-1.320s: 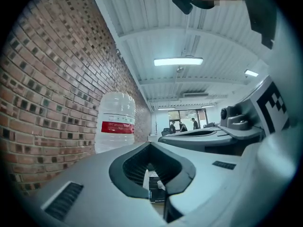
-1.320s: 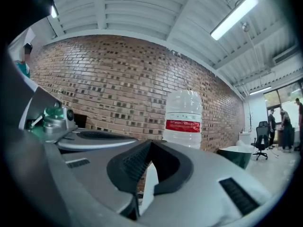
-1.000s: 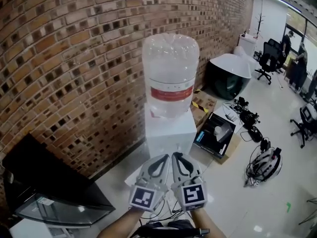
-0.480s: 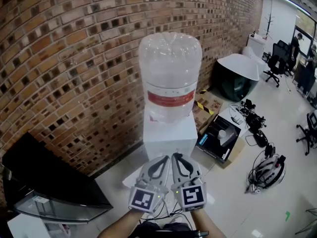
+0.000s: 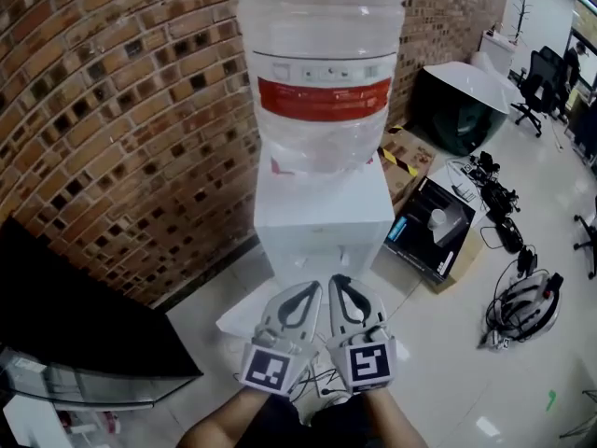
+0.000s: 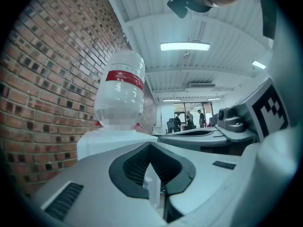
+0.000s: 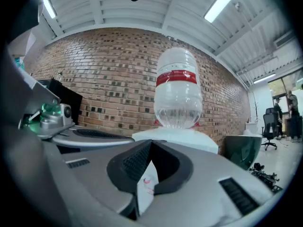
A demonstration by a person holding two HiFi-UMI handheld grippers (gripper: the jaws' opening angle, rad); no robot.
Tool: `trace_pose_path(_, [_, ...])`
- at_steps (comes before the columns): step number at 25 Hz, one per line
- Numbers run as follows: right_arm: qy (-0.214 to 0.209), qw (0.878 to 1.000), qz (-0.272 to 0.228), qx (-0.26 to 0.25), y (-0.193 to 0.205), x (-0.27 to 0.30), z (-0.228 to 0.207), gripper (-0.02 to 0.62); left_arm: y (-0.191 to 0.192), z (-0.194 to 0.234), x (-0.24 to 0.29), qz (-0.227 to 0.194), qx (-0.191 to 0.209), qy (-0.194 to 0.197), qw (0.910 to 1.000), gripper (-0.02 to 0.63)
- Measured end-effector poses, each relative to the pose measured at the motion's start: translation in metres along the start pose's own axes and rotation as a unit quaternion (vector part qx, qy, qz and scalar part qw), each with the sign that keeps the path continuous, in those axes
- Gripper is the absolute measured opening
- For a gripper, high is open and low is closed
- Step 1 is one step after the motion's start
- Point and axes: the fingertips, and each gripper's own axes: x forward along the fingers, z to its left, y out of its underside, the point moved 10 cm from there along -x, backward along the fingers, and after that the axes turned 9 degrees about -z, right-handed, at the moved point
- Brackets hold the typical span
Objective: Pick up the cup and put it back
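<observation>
No cup shows in any view. A white water dispenser stands against the brick wall and carries a big clear bottle with a red label. My left gripper and right gripper are held side by side just in front of the dispenser's lower front, pointing at it. Both have their jaws shut with nothing between them. In the left gripper view the closed left gripper points at the dispenser below the bottle. The right gripper view shows the same for the right gripper, under the bottle.
A black cabinet stands at the left by the brick wall. Right of the dispenser lie an open black box, a helmet with cables and a dark round tub. Office chairs stand far right.
The view has dropped and come nearer to the dispenser, so the bottle looms larger and higher. Both grippers have sunk with it, still side by side and shut.
</observation>
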Motion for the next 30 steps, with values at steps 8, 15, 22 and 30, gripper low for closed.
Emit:
trace_pose_path(8, [-0.003, 1.000, -0.009, 0.010, 0.140, 0.009, 0.011, 0.005, 0.131, 0.012, -0.024, -0.003, 0.017, 0.006, 0.9998, -0.009])
trace_pose_path(15, [-0.007, 1.000, -0.009, 0.008, 0.248, 0.018, 0.015, 0.005, 0.233, 0.022, -0.047, -0.006, 0.021, -0.003, 0.9998, -0.009])
trace_pose_path(22, [-0.003, 1.000, -0.006, 0.014, 0.325, 0.016, 0.020, 0.005, 0.307, 0.025, -0.067, -0.008, 0.022, -0.011, 0.9997, -0.008])
trace_pose_path(30, [0.008, 0.999, -0.004, 0.036, 0.385, 0.018, 0.022, 0.006, 0.363, 0.027, -0.079, -0.001, 0.027, -0.019, 0.9995, -0.009])
